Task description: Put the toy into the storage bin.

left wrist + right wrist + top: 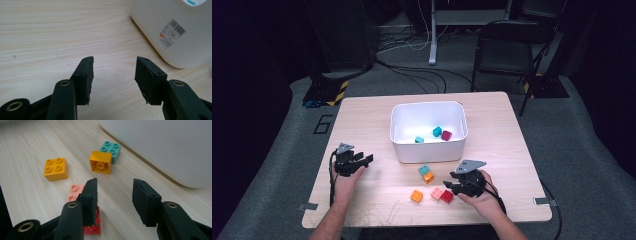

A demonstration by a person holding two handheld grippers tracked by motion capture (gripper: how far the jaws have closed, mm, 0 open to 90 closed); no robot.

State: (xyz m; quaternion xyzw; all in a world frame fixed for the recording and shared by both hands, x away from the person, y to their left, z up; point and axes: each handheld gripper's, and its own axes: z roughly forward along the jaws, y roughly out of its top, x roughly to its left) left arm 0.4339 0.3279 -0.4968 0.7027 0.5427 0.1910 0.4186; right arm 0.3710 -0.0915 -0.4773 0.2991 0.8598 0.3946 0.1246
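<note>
Black jaws spread on both grippers over a pale wood table, with loose toy bricks lying beside a white bin.

The right gripper [113,191] has its jaws wide apart and empty; its left jaw hangs over a pink brick [75,192] and a red brick [93,228], which touch each other, though I cannot tell whether the jaw touches them. Beyond these jaws, an orange brick [100,162] lies tipped on its side with its hollow underside facing the camera, touching a studs-up teal brick [111,148], and a second orange brick [56,169] sits studs-up, apart. The left gripper [113,75] is likewise open and holds nothing, over bare wood table [362,117] near the white bin [429,145], which contains three bricks. Around the table are grey carpet, floor cables and a dark folding chair [507,47].
</note>
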